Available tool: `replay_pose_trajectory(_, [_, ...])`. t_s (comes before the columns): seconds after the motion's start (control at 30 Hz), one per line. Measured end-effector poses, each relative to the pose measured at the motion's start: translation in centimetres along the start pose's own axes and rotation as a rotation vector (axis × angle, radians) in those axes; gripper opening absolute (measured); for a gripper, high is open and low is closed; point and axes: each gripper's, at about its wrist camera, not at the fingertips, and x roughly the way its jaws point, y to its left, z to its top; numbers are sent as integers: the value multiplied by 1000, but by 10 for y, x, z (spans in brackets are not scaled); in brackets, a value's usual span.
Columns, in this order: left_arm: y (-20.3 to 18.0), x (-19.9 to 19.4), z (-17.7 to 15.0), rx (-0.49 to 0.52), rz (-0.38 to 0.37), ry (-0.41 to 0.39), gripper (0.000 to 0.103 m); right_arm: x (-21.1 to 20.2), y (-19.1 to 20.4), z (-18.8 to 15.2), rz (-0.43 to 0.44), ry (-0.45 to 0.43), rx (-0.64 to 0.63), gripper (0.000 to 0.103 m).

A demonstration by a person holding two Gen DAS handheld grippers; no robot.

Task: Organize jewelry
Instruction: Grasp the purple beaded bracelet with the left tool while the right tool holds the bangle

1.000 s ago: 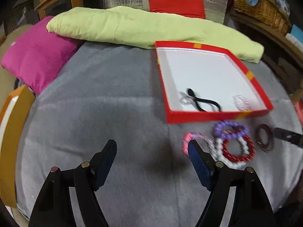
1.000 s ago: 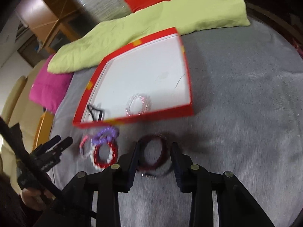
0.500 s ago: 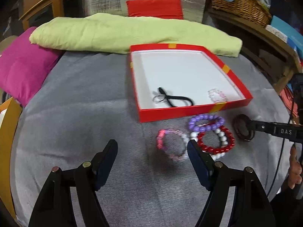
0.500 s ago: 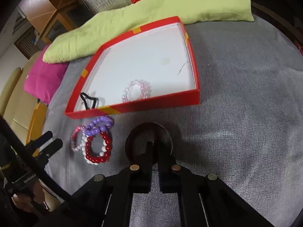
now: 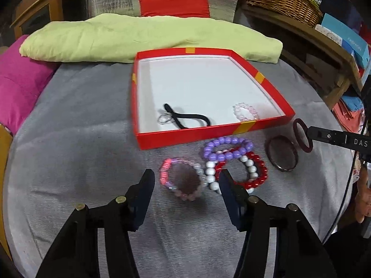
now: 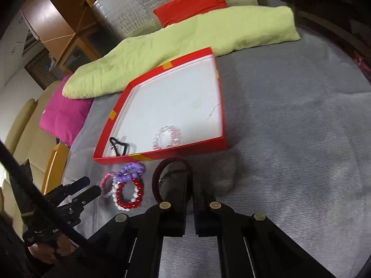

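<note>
Bracelets were what I was sorting into the red box [image 5: 209, 136], and a second earlier my right gripper [image 6: 190, 180] had straddled the dark maroon bangle [image 6: 160, 173] with its jaws apart. By this moment they had closed tight on the bangle's band, and the ring stood tilted up off the grey blanket [image 5: 81, 127], just in front of the box's near wall. From my left camera it hung clear above its own round shadow. I judged that pick done, with only the carry over the wall and the drop left.

My left gripper [image 5: 185, 183] had swung over from bare blanket to the pink-and-clear bead bracelet [image 5: 180, 178]. Its jaws were half wide and closing, with the bracelet lying between them but not yet pressed, so it held nothing. Beside it, in front of the box, lay the overlapping purple bracelet [image 5: 228, 147], white bracelet [image 5: 209, 171] and red bracelet [image 5: 259, 173], untouched.

Inside the box, near its front wall, lay a pale pink bead bracelet [image 5: 245, 113], a black hair tie [image 5: 187, 117] and a small silver ring [image 5: 163, 118]. So three pieces were in, and five were still out.

On the right gripper's arm I could read "DAS", cut off at the frame edge. A blue box [image 5: 347, 39] on the shelf behind the red box bore small white lettering, too small to make out.
</note>
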Motion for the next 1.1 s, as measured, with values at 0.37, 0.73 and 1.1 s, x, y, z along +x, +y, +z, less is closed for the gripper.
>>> replay_pose_trajectory(0.37, [-21,24,12,-63,-86,34,59,0,-6,2,-10,-25,49,5])
replay_pose_trajectory(0.73, [-38,39,19,-51,-131,20,34,-6,-8,2,-13,-61,53,5])
replay_pose_trajectory(1.1, [-9,-28,-50,-149,-24,-43,9,-5,8,-16,41,-118,11,5])
